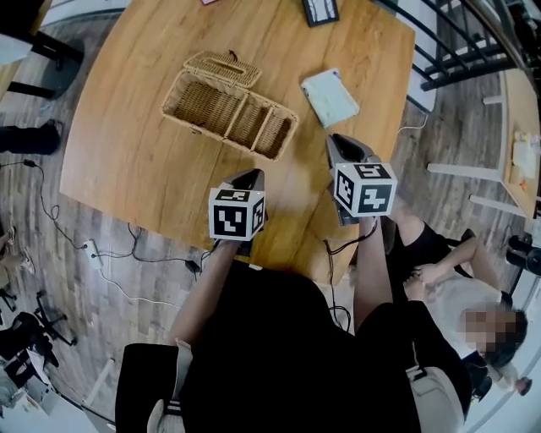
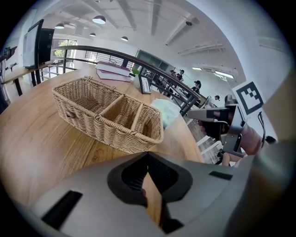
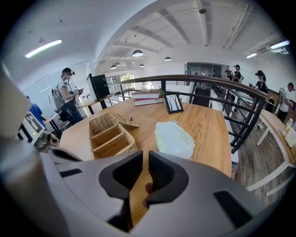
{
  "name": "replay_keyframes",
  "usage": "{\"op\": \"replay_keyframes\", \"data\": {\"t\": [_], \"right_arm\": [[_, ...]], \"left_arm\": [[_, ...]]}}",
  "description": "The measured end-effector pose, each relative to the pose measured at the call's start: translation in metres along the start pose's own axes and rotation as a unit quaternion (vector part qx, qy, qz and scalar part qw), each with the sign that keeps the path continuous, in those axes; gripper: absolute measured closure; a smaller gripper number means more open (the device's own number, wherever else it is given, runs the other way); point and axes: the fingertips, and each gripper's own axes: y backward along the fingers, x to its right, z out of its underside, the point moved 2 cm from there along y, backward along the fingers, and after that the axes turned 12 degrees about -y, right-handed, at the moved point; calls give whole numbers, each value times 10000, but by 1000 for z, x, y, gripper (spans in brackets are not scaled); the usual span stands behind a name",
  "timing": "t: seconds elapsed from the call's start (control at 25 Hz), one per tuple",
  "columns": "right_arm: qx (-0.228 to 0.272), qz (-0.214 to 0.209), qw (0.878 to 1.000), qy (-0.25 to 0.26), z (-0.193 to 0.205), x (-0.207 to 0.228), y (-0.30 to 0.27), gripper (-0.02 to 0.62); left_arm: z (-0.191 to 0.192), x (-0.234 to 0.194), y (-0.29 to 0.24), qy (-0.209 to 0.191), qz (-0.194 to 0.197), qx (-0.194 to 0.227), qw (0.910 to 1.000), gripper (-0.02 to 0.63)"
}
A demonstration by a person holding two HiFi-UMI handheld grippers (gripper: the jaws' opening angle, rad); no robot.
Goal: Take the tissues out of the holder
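We look down on a wooden table where the wicker holder sits slantwise, its inside split into one long compartment and two shorter ones. Its woven lid lies off, resting against the far end of the holder. The tissue pack, pale and flat, lies on the bare wood to the right of the holder, near it but not touching, with its long side pointing toward the far edge. Beyond it, at the table's far rim, stands a small dark picture frame, and in the right gripper view we also see a stack of books beside that frame. Both tools hang over the near edge of the table, angled down, well short of the holder and the pack. The left gripper has its fingers pressed together at the tips, with only wood showing behind them and nothing pinched. The right gripper has its fingers a narrow slit apart, empty, and its camera looks between the holder and the tissue pack. Each tool carries its marker cube toward us.
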Motion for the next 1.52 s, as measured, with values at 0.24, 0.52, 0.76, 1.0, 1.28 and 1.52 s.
{"op": "replay_keyframes", "data": {"t": [0.24,0.52,0.76,1.0,1.28,1.52], "right_arm": [[-156,-40,9998,-125,29,-13,12,566],[-249,-48,9993,-263,55,-21,28,583],[-315,-113,9989,-316,72,-31,40,583],[-436,-58,9984,-357,85,-36,46,583],[-499,49,9975,-490,92,-34,50,583],[-467,103,9975,-528,93,-33,55,583]], "left_arm": [[-3,8,0,-124,76,5,9999,594],[-4,17,-1,-259,185,9,9995,594],[-4,26,-3,-380,272,7,9989,594],[-2,35,-3,-484,355,-21,9982,594],[2,39,1,-563,373,-57,9977,594],[4,37,7,-580,331,-48,9978,594]]}}
